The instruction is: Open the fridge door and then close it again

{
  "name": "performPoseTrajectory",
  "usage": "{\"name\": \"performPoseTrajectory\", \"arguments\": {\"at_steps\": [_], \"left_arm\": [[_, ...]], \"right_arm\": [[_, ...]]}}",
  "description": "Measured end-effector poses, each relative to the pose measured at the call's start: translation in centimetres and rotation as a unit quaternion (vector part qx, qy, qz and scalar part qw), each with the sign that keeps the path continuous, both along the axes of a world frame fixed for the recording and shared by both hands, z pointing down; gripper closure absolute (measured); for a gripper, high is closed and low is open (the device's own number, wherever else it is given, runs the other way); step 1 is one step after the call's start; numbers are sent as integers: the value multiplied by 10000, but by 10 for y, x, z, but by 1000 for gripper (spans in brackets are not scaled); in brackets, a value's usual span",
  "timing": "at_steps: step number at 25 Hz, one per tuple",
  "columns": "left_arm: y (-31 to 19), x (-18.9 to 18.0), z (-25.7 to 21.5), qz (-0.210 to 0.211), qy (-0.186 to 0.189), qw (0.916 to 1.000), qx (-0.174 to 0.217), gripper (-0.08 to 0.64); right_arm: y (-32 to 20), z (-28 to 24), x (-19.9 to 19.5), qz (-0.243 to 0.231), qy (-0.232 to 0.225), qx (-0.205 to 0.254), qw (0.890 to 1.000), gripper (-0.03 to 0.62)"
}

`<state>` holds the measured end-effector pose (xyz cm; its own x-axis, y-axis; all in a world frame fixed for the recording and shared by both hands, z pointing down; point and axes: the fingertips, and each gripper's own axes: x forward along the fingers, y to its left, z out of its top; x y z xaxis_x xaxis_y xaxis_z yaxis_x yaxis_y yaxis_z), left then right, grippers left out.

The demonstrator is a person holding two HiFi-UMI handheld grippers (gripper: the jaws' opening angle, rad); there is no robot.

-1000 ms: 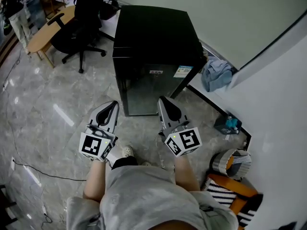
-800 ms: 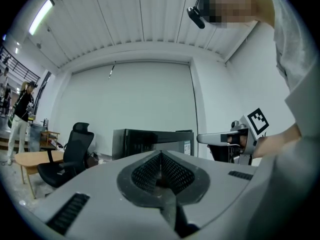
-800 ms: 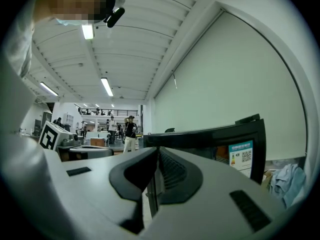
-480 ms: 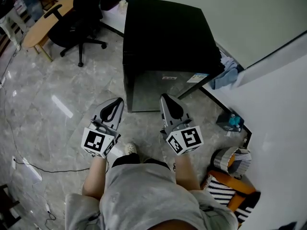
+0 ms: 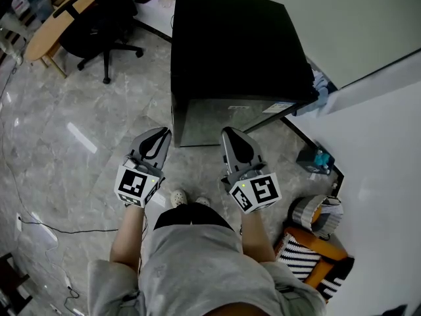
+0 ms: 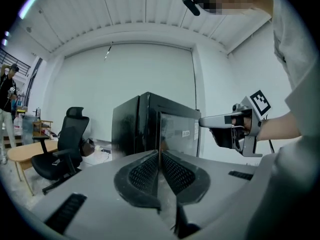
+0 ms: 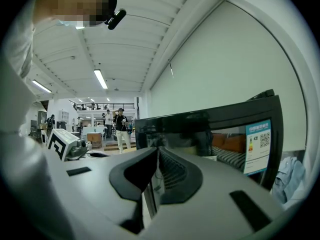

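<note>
flat black fridge top (image 5: 237, 45) (head view alone)

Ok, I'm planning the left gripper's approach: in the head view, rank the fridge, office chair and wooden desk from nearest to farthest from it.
1. Fridge, just ahead of the left gripper.
2. Office chair, farther up-left.
3. Wooden desk, beyond the chair, far left.
</note>
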<state>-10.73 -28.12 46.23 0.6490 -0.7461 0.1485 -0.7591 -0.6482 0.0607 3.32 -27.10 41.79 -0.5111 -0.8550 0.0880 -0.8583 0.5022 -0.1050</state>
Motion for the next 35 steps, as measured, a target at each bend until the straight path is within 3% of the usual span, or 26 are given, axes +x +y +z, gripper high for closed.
{"name": "performPoseTrajectory", "arguments": {"at_steps": [6, 9, 14, 25, 29, 35], "left_arm": [[-13, 6, 33, 121, -216, 9993, -264, 541], [-18, 6, 51, 204, -309, 9981, -484, 473], [-30, 6, 78, 344, -467, 9951, -800, 431], [-52, 22, 104, 698, -563, 9913, -959, 407], [-56, 28, 99, 800, -508, 9918, -853, 407], [-62, 27, 98, 662, -400, 9935, -834, 439]], "right_arm": [[-1, 11, 3, 40, 31, -181, 9998, 566], [-1, 18, 5, 96, 21, -266, 9996, 566], [-1, 28, 7, 184, 50, -376, 9991, 566], [7, 42, 18, 387, 152, -530, 9977, 566], [10, 44, 21, 436, 175, -549, 9974, 566], [14, 46, 24, 476, 197, -561, 9971, 566]]}}
